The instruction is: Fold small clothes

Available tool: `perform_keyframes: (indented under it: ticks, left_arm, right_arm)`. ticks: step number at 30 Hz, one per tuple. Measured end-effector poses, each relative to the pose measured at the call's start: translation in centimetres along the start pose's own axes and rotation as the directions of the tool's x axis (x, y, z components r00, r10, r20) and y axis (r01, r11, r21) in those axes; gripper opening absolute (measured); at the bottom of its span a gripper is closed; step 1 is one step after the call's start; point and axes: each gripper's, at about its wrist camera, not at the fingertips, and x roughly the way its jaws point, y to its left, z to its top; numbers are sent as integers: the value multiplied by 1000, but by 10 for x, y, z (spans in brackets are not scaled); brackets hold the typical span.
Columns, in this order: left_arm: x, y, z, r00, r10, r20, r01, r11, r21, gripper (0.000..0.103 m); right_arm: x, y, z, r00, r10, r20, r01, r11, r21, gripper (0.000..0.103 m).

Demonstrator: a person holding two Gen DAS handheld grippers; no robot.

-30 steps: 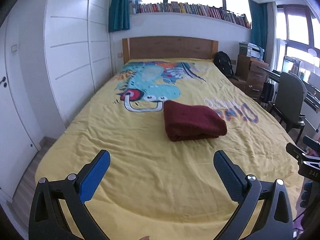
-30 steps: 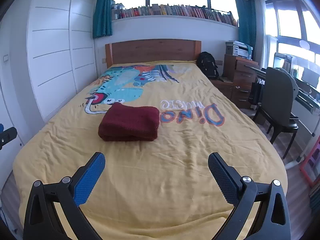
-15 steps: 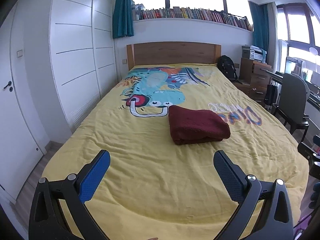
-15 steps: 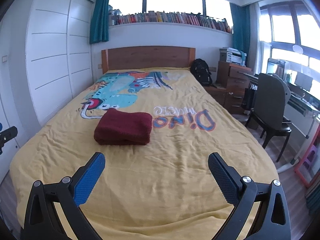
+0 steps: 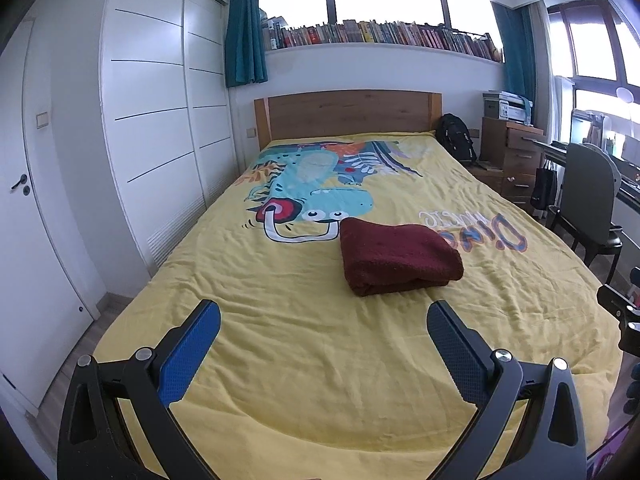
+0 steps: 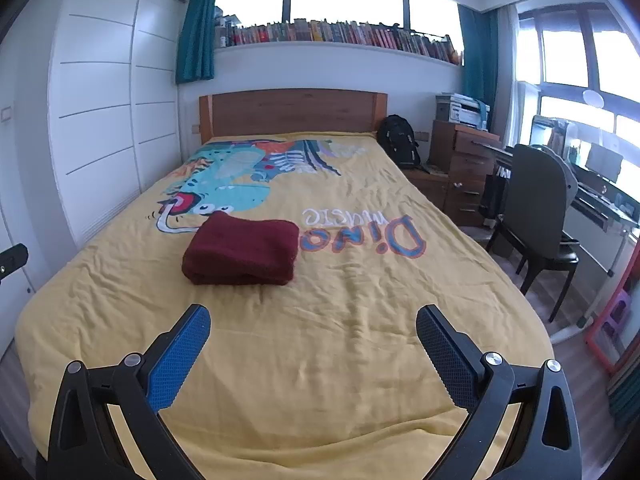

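A dark red knitted garment (image 5: pixel 398 255) lies folded into a thick rectangle on the yellow bedspread (image 5: pixel 304 344), near the bed's middle; it also shows in the right wrist view (image 6: pixel 244 254). My left gripper (image 5: pixel 323 322) is open and empty, held above the foot of the bed, well short of the garment. My right gripper (image 6: pixel 313 327) is open and empty too, also back over the foot of the bed. The right gripper's tip shows at the right edge of the left wrist view (image 5: pixel 620 312).
The bed has a wooden headboard (image 5: pixel 352 114). White wardrobe doors (image 5: pixel 160 128) stand to the left. A black backpack (image 6: pixel 398 142), wooden drawers (image 6: pixel 464 168), a dark chair (image 6: pixel 536 216) and a desk (image 6: pixel 600 196) line the right side.
Both grippers have pulled back and up from the bed, so the folded garment looks farther away. The garment has not moved. Both stay open.
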Motion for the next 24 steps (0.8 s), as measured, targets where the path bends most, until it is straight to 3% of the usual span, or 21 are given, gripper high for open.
perform_keyframes:
  ticks: [24]
  left_arm:
    - [0, -4, 0, 1000, 0, -1, 0, 1000, 2, 102]
  right_arm:
    - [-2, -4, -1, 1000, -15, 3, 15, 1000, 1, 103]
